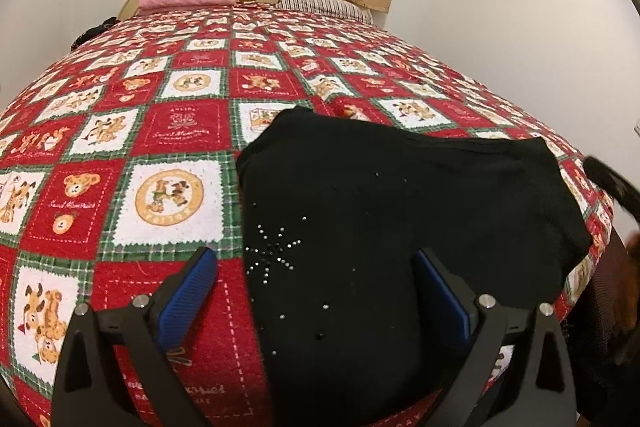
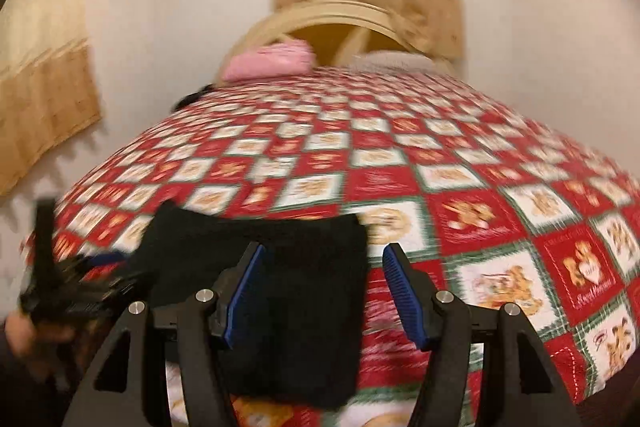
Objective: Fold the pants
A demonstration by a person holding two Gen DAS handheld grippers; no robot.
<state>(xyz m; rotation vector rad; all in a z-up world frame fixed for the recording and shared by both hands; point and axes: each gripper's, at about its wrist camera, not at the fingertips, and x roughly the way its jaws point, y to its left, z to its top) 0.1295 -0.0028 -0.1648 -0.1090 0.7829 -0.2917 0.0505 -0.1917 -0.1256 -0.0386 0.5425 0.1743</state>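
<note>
Fingers: both my pairs (image 1: 316, 291) (image 2: 324, 291) spread wide, holding nothing.
Pants (image 1: 400, 211): folded compact on bed (image 1: 168, 131).
Left: maybe tidying.

Your right hand-held gripper (image 2: 322, 291) has its blue pads parted, nothing pressed between them. Just beyond and below its left finger, the black pants (image 2: 256, 267) lie folded on the bed (image 2: 500, 195), whose cover is red-and-white checked. Far left of it you can see the other hand-held gripper (image 2: 68, 287), blurred, beside the pants. Far ahead, a pink pillow (image 2: 268, 61) sits against the headboard (image 2: 340, 15).
</note>
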